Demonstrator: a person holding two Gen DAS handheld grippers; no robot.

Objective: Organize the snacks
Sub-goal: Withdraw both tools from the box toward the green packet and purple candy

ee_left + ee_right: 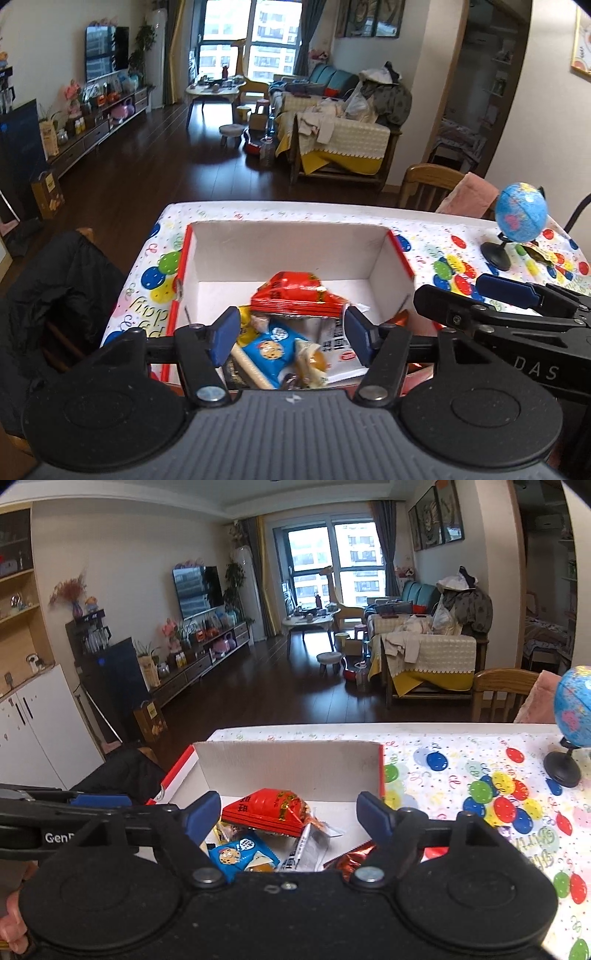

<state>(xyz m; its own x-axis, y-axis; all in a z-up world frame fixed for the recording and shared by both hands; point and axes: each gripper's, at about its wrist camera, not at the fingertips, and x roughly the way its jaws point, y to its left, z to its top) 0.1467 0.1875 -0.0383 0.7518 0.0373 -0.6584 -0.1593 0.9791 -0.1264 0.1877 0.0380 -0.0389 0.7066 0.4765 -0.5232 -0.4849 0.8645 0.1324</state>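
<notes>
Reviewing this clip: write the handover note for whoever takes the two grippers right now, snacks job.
Left gripper: open, empty, over the near end of the box.
Right gripper: open, empty, over the same box from the right.
White cardboard box with red rim sits on the balloon tablecloth. Inside: red snack pack, blue cookie packet, and other wrappers piled at the near end.
Done: those snacks are in the box.
Left: no loose snacks clearly show beside the box; check near the globe.
</notes>
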